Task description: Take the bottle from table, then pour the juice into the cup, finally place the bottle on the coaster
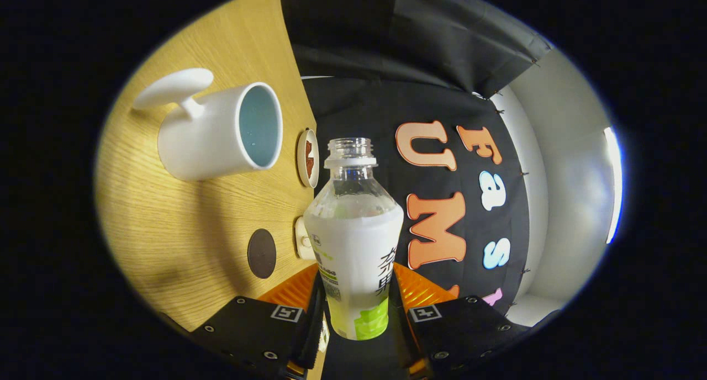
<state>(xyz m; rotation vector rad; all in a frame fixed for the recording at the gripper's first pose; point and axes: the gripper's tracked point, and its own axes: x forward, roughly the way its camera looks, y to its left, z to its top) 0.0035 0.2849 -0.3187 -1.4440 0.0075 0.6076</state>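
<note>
At the bottom of the frame the gripper (353, 313) has both fingers pressed against the sides of the bottle (353, 242), clamped on its labelled lower half. The bottle fills the centre, its uncapped neck pointing toward the top of the frame. The whole view is rolled over on its side, so the wooden table (182, 242) stands like a wall along the left; I judge the bottle is lifted clear and tipped toward horizontal.

Just left of the bottle's body sits a dark round disc (262, 253), likely the coaster, with a small white object (304, 239) beside it that I cannot identify. Further up, near the neck, is a small round dish (307, 158). In the upper left stands the white cup (221, 131), its mouth facing the bottle's neck but still apart from it.

So the pick-up looks done. The pour seems to be under way or close, though no stream shows, and the coaster placement remains.
</note>
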